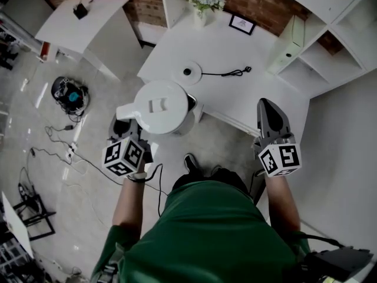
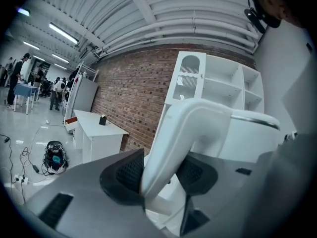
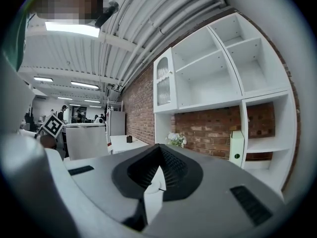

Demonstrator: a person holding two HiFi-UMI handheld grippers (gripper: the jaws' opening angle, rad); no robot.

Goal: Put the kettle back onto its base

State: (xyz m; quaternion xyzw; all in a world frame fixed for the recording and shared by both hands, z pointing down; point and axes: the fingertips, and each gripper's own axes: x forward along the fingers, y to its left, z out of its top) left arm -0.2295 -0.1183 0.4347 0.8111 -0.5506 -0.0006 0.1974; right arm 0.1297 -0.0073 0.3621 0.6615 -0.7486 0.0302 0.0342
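Between the pads of the left hand-held gripper (image 2: 159,171) the kettle (image 1: 160,106) hung clamped by its handle (image 2: 173,138), short of the base (image 1: 187,72) ahead on the bench (image 1: 265,93). It was best carried level, then lowered centred onto it; the right hand-held gripper (image 1: 271,112) was closed, empty.

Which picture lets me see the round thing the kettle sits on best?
The head view: the round base lies whole on the white table, cord trailing right. The right gripper view gives only a small pale glimpse that may be it. The left gripper view misses it; the kettle's handle fills the middle.
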